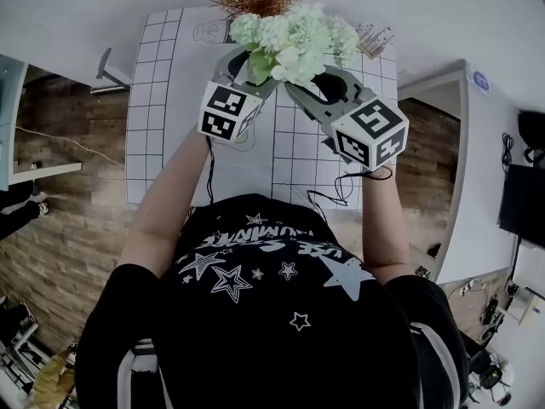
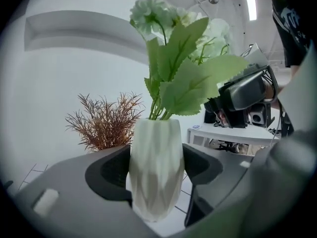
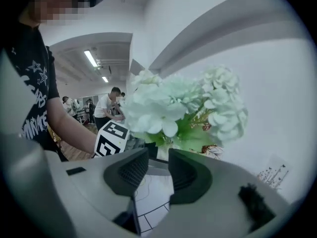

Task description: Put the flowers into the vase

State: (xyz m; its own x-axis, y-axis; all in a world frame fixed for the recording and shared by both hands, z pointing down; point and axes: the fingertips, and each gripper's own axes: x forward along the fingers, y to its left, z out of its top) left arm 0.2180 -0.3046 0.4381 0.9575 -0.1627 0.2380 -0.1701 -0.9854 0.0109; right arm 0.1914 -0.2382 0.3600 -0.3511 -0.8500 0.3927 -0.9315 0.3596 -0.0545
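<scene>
1. Most of the job looks done to us: the flowers (image 2: 173,68) stand in the vase (image 2: 155,182)
2. Our left gripper (image 2: 157,162) clamps the vase by its sides
3. Our right gripper (image 3: 158,168) has its jaws apart and empty, near the flowers
4. We judge only letting go remains

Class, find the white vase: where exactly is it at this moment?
In the left gripper view the white vase sits centre frame, clamped by the left gripper between its jaws, flowers standing in it, a brown dried plant behind on its left.
</scene>
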